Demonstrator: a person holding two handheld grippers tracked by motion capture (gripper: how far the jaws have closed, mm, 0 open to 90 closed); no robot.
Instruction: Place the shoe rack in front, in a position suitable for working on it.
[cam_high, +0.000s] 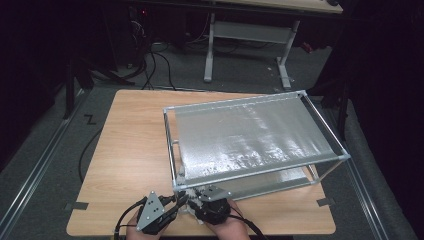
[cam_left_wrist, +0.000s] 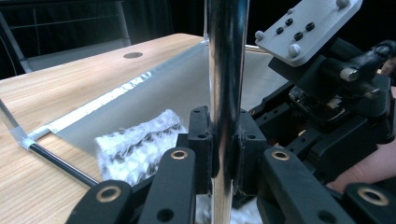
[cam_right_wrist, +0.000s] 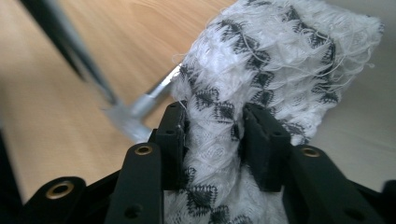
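At the near edge of the wooden table, the left gripper is pinched tight on the upright chrome post at the near corner of a two-level metal rack. The right gripper pinches a white cloth with black pattern, its jaws pressing the fabric from both sides. The cloth lies just beside that post at the rack's lower silver shelf, with the post and a thin frame rod close alongside.
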